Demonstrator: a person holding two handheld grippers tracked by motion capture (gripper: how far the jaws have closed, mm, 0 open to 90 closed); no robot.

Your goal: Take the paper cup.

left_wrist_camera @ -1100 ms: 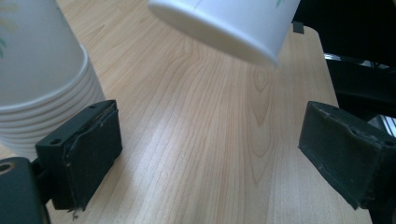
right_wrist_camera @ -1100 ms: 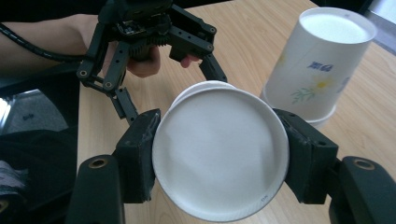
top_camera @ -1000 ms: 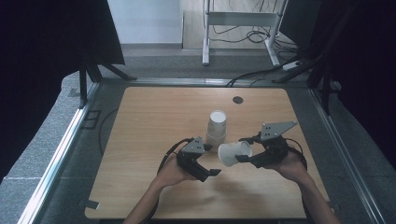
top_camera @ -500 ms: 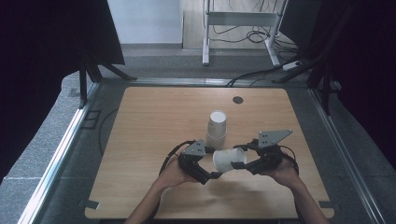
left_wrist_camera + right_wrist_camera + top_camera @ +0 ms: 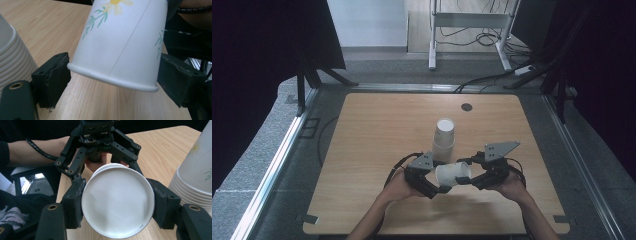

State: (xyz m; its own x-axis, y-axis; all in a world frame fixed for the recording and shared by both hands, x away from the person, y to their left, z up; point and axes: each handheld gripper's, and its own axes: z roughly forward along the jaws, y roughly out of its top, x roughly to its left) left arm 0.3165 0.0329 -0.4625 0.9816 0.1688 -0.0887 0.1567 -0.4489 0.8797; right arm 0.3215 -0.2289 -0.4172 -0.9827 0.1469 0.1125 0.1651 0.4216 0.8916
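The left gripper (image 5: pixel 436 186) has just been closing its jaws around the rim end of the white paper cup with a daisy print (image 5: pixel 453 173); its pads sit just beside the rim, contact uncertain. It should close gently to avoid crushing. The cup lies sideways above the pale wooden surface (image 5: pixel 377 130), its base pinched by the right gripper (image 5: pixel 466 179). A stack of white paper cups (image 5: pixel 444 135) stands just behind, easily knocked.

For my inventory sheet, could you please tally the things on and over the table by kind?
Loose paper cup, held between the grippers: 1
Stack of paper cups, upside down on the table: 1
Hand-held grippers: 2 (left gripper, right gripper)
Dark round disc near the far edge: 1
Total: 5
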